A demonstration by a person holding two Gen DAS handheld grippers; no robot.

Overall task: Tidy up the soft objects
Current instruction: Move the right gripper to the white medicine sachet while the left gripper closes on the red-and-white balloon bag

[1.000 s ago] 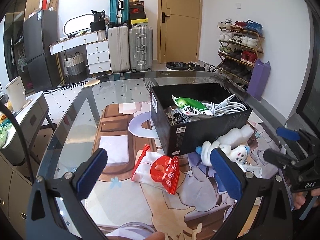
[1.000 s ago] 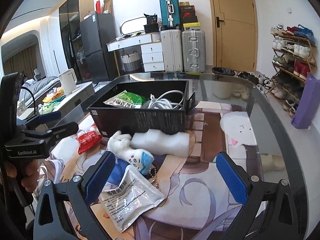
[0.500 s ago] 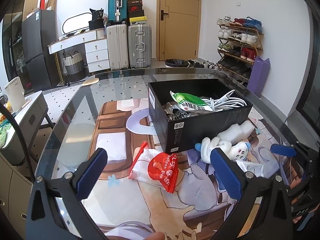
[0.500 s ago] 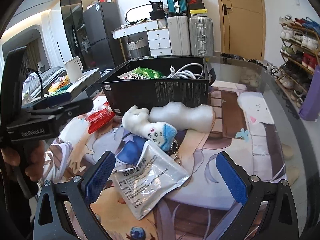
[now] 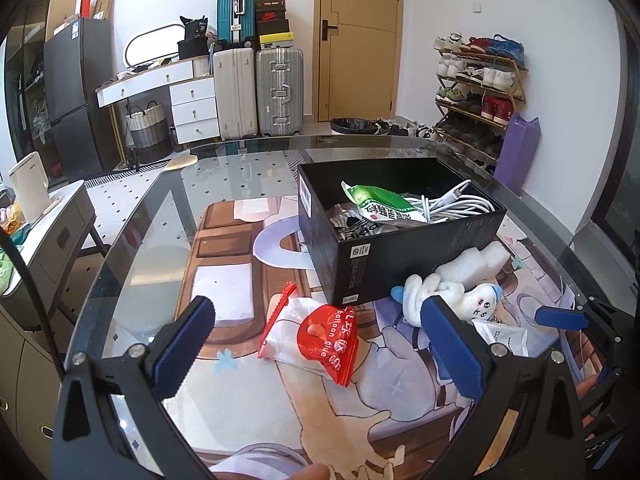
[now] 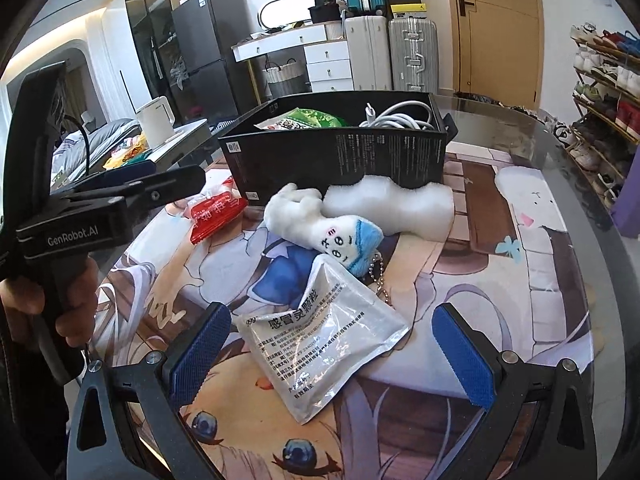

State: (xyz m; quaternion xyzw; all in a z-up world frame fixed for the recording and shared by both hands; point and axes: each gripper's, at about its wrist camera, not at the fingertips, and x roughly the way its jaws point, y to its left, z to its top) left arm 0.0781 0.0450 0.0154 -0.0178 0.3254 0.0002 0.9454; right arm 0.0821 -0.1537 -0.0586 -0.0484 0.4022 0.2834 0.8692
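Both sets of blue ribbed fingers stand wide apart and hold nothing: the left gripper [image 5: 318, 344] hovers over a red-and-clear zip bag [image 5: 320, 338], and the right gripper [image 6: 334, 354] frames a flat, glossy silver sachet [image 6: 320, 336] printed with black characters. Only the right view shows the sachet whole; the left view catches just a corner of it [image 5: 500, 334] behind its right finger. Only the right view, too, shows a hand [image 6: 60, 300] gripping the left tool's black handle at the near left. Just beyond the sachet lies a soft white plush toy [image 6: 316, 222] with a fuzzy blue cap and a bead chain, touching a lumpy white foam block [image 6: 400, 208] that leans against the near wall of the black cardboard box [image 6: 340, 156]. The left view looks down into that box [image 5: 420, 256], where a green snack packet [image 5: 376, 204], a coiled white cable [image 5: 452, 206] and a crinkled silver packet sit. Everything rests on a glass bench [image 5: 240, 168] over a cartoon-printed mat.
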